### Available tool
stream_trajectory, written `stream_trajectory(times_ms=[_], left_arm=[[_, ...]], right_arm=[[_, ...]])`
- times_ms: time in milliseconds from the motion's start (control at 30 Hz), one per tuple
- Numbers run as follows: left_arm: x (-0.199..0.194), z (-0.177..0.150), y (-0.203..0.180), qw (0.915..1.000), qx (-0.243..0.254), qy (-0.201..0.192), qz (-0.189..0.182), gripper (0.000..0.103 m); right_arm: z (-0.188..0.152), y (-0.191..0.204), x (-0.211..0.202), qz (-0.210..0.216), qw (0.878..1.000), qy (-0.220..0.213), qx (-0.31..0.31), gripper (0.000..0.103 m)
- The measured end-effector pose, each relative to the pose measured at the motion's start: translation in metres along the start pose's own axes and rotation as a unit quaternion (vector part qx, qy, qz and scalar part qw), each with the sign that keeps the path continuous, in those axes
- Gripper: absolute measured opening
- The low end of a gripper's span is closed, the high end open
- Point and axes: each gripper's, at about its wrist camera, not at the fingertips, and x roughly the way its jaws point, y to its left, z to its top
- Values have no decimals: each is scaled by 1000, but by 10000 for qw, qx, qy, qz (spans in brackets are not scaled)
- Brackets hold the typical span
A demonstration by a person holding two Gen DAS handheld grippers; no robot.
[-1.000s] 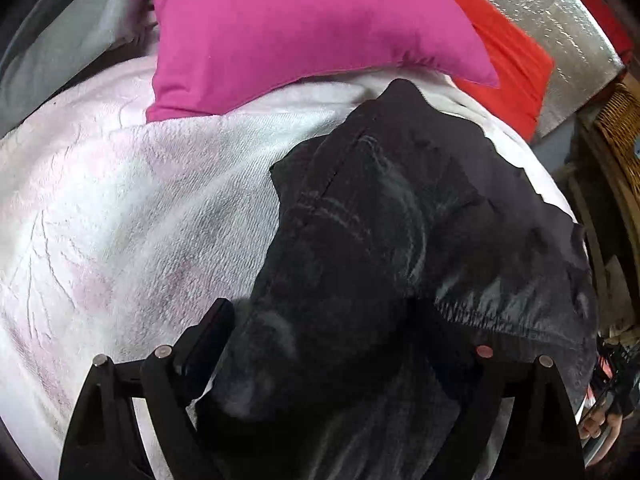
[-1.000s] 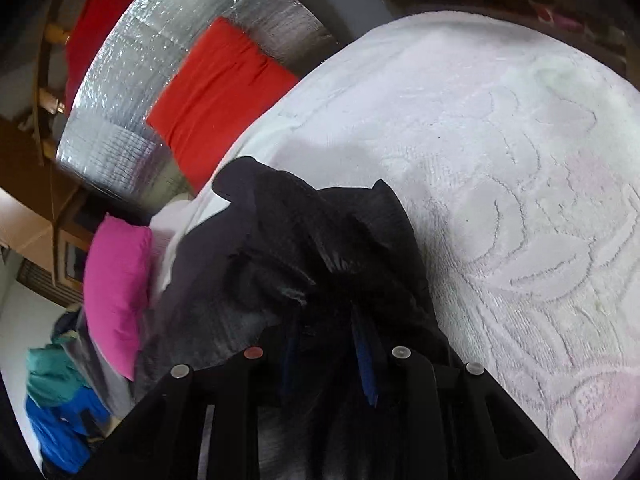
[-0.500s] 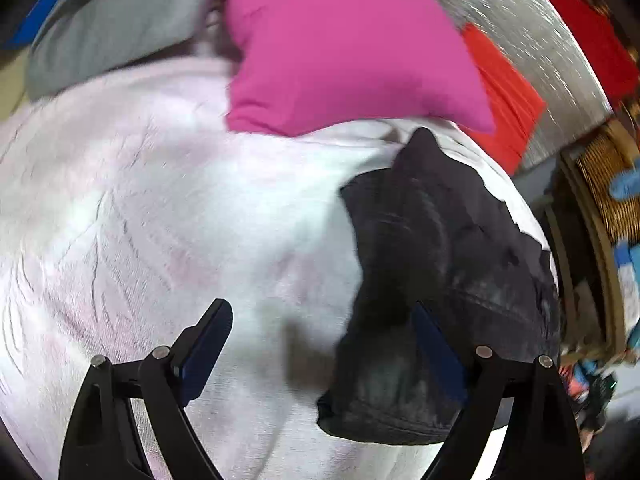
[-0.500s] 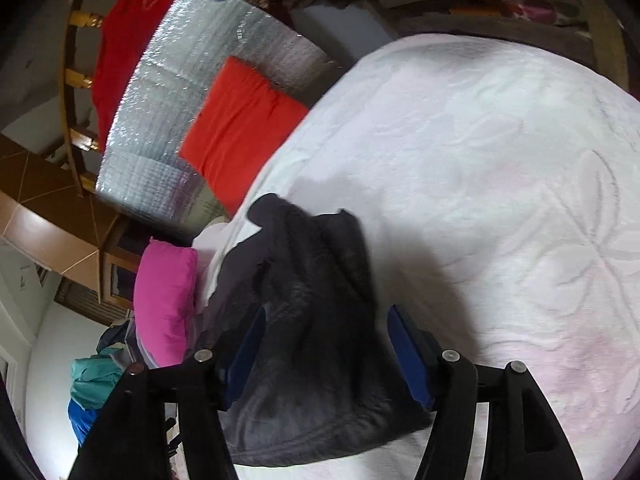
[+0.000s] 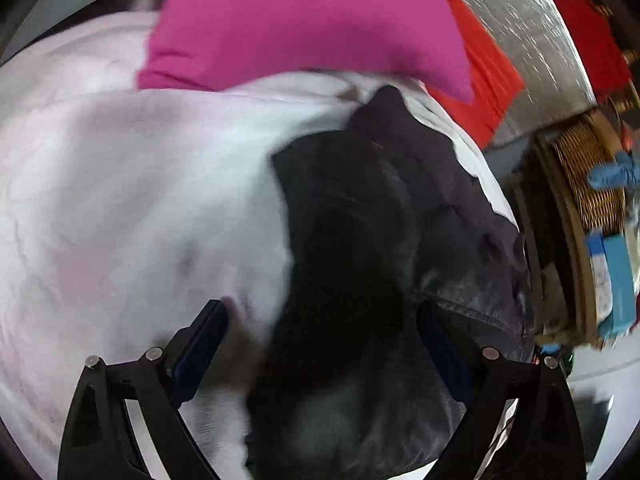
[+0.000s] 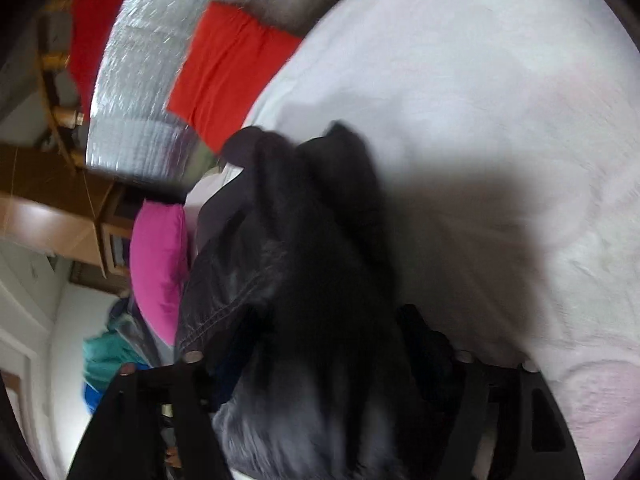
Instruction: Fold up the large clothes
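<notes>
Garment: dark grey-black denim garment (image 5: 384, 264), seemingly jeans, bunched in loose folds; stitched hem or waistband seam visible (image 6: 224, 312).
Location: lies on the bed, on a white textured bedspread (image 5: 120, 208), toward the side nearest the wicker furniture (image 5: 588, 184).
Left tool: left tool (image 5: 324, 344) spread wide; one finger over bare bedspread, the other over the garment's edge; nothing pinched between them.
Right tool: right tool (image 6: 324, 364) spread, fingers either side of a raised fold of the garment; contact with the cloth cannot be told through the blur.
Pillows: magenta pillow (image 5: 304, 20) at the head of the bed, just beyond the garment's far tip; red cushion (image 6: 228, 68) beside it, against a silver quilted foil panel (image 6: 140, 92).
Other: teal and blue cloth pile (image 6: 108, 360) off the bed; both views motion-blurred.
</notes>
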Motion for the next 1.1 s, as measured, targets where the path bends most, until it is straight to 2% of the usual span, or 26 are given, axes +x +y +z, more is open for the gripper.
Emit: stream_trajectory(times_ms=[67,167,233,267,300,333,367,433,533,733,967,1000,1033,1067,1100], left_arm=[[7,-4,-10,9993,239,202,-206,95],[14,-8,-17,9984,554,121,-42,95],[15,-8,-17,9985,535,61,-131,95],[11,-11,-16,9988,442,16,-217,95],[10,-12,-15,9989,374,-3,-295,84],[9,-13,-15,9991,311,-6,-288,65],[6,-14,-13,9994,294,-19,-188,60],[0,-16,-11,9994,253,-46,-246,40],[-11,-19,-10,9991,186,-87,-371,29],[-38,-52,-11,9988,364,53,-332,26],[-79,-133,2,9980,448,232,-376,29],[-76,-141,7,9984,379,241,-333,34],[-74,-147,12,9988,306,259,-268,39],[-73,-153,19,9994,169,272,-143,51],[-75,-156,24,9997,21,250,-67,62]], right_arm=[[-2,12,5,-195,9990,55,-392,82],[-4,9,9,-208,9984,65,-529,78],[-4,8,8,-316,9984,-39,-466,59],[-4,10,7,-370,9981,-97,-488,54],[-6,14,4,-454,9972,-199,-565,46],[-8,18,1,-486,9964,-270,-645,35],[-9,24,-2,-539,9953,-355,-727,33],[-14,38,-7,-755,9918,-504,-900,28],[-20,47,-19,-760,9905,-665,-930,26],[-49,43,-53,-645,9920,-726,-810,26],[-107,4,-104,-415,9965,-495,-529,26],[-112,-5,-105,-412,9972,-427,-460,30],[-115,-11,-104,-424,9976,-379,-396,37],[-118,-17,-104,-506,9976,-360,-293,41],[-120,-20,-105,-592,9974,-372,-164,50]])
